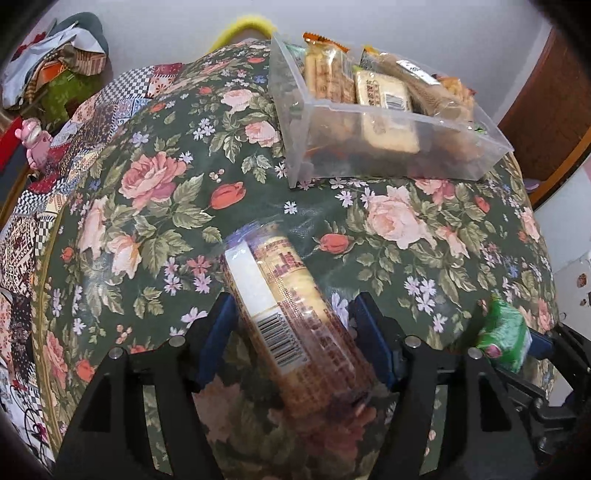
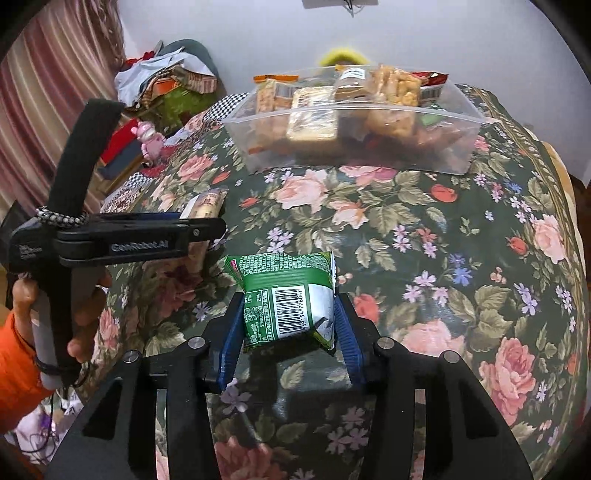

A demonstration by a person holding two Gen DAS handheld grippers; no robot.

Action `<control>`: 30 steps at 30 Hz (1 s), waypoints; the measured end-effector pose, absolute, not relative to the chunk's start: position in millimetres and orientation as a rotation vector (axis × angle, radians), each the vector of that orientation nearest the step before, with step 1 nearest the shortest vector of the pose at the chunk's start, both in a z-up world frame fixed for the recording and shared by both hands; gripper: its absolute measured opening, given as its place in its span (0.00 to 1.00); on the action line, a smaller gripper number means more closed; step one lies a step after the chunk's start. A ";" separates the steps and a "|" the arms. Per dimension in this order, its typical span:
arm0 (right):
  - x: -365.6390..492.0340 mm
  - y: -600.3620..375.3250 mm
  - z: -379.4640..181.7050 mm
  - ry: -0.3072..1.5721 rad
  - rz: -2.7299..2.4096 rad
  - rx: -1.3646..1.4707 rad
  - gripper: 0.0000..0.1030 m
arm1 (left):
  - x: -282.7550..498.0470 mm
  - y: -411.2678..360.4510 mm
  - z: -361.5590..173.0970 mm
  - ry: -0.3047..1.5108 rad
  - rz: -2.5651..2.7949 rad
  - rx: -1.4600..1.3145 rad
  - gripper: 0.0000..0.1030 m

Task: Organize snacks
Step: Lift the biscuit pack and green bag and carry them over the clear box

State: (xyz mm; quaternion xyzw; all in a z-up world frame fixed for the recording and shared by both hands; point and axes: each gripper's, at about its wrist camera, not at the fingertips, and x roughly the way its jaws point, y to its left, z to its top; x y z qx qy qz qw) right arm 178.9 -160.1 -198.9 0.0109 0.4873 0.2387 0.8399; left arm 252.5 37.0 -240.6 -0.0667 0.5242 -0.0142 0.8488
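Observation:
A long biscuit pack [image 1: 280, 295] with a barcode lies slanted on the floral tablecloth [image 1: 147, 206]. My left gripper [image 1: 293, 299] stands open around it, and a gap shows at the right blue finger. In the right wrist view the left gripper [image 2: 218, 225] is seen side-on, with the pack's end [image 2: 207, 203] just past its tip. My right gripper [image 2: 291, 297] is shut on a green snack packet [image 2: 288, 295], barcode up, held a little above the cloth. The packet [image 1: 504, 334] also shows at the left wrist view's right edge. A clear plastic bin [image 1: 369, 147] [image 2: 351, 140] holding several snack packs stands at the back.
A pile of cloth and bags [image 2: 166, 81] and a pink figurine [image 2: 149, 138] sit beyond the table's left edge. A hand [image 2: 85, 332] with an orange sleeve holds the left gripper's handle. A wooden door [image 1: 554, 110] is at the right, and a yellow object [image 1: 247, 26] lies behind the bin.

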 end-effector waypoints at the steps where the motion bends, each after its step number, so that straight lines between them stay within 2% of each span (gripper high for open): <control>1: 179.9 -160.3 -199.2 1.032 0.504 0.027 0.43 | 253.9 37.2 -243.0 1.109 -0.032 -0.148 0.64; 4: 181.4 -160.7 -198.7 1.031 0.503 0.029 0.43 | 257.7 41.9 -250.3 1.131 -0.057 -0.194 0.64; 10: 183.2 -162.0 -198.4 1.026 0.502 0.036 0.43 | 260.0 51.9 -248.7 1.113 -0.046 -0.213 0.44; 17: 188.5 -163.6 -193.8 1.010 0.495 0.045 0.43 | 250.2 50.2 -234.6 1.095 -0.089 -0.195 0.44; 30: 214.7 -175.0 -145.8 0.875 0.460 0.035 0.43 | 254.8 29.1 -165.4 0.945 -0.154 -0.140 0.44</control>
